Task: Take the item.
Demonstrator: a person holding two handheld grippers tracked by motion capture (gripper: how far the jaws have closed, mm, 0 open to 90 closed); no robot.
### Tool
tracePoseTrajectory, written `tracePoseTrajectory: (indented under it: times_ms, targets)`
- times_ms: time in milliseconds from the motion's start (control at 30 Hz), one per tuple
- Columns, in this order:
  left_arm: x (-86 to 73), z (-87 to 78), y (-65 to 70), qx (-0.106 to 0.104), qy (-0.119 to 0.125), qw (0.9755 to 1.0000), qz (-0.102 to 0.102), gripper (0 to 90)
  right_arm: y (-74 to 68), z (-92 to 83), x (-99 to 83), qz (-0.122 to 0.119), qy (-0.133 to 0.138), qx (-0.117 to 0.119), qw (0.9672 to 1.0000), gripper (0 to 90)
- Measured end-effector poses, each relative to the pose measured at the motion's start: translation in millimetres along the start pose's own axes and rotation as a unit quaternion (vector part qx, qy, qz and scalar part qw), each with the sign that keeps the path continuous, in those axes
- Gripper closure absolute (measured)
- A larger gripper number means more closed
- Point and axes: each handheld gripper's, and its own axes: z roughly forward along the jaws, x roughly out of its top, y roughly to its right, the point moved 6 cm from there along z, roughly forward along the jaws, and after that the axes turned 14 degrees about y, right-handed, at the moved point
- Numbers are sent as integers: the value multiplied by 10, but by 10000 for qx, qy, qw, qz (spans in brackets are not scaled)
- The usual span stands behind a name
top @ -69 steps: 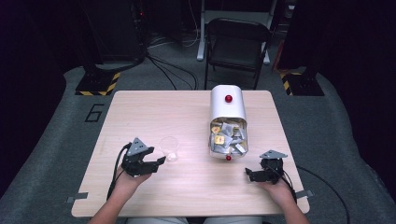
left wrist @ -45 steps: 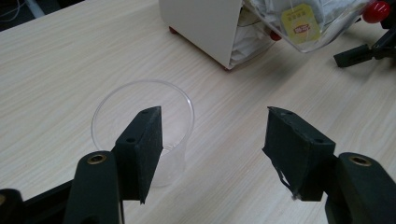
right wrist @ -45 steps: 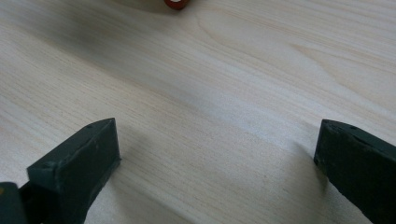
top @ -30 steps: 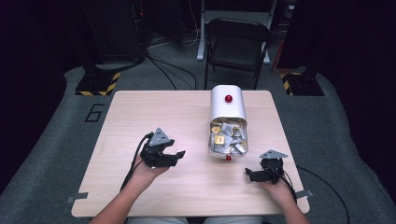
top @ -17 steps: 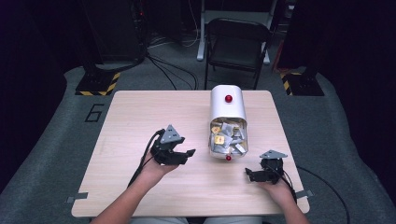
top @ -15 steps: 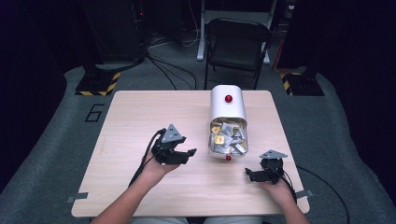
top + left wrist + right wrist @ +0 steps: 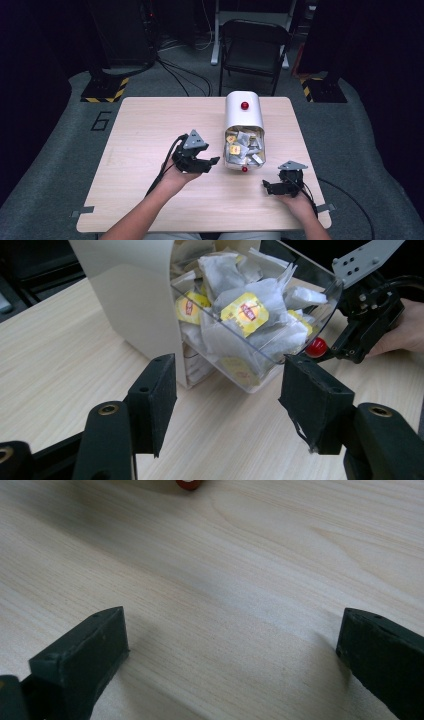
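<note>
A white tea bag dispenser (image 7: 244, 116) lies on the wooden table (image 7: 150, 125), with a red knob (image 7: 244, 105) on its white top. Its clear front bin (image 7: 260, 335) is packed with tea bags (image 7: 245, 314) and bears a second red knob (image 7: 316, 346) at its near end. My left gripper (image 7: 207, 165) hovers just left of the bin, jaws open and pointing at it, nothing between them (image 7: 235, 390). My right gripper (image 7: 267, 188) rests low at the bin's near right, jaws open over bare wood (image 7: 235, 635), with the knob (image 7: 189, 483) ahead of it.
A dark folding chair (image 7: 255, 45) stands behind the table's far edge. Cables and two black-and-yellow floor bases (image 7: 102, 92) lie on the grey carpet beyond. Bare tabletop stretches to the left of my left hand and along the near edge.
My left gripper has travelled right, toward the dispenser's clear bin, rising slightly, its jaws still open. The right gripper and the dispenser have not moved.
</note>
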Motion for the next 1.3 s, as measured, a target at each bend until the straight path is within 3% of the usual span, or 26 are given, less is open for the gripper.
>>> tracePoseTrajectory:
  times_ms: [267, 633, 867, 1300]
  targets:
    - [109, 87, 69, -72, 76, 9999, 65, 392, -1, 0, 0, 3, 2, 11, 10000, 0]
    - [178, 198, 117, -182, 2, 9997, 150, 399, -1, 0, 0, 3, 1, 11, 10000, 0]
    - [229, 276, 150, -155, 77, 9997, 145, 401, -2, 0, 0, 9, -2, 13, 10000, 0]
    - [276, 455, 216, -220, -11, 9995, 225, 415, -3, -1, -1, 13, -5, 16, 10000, 0]
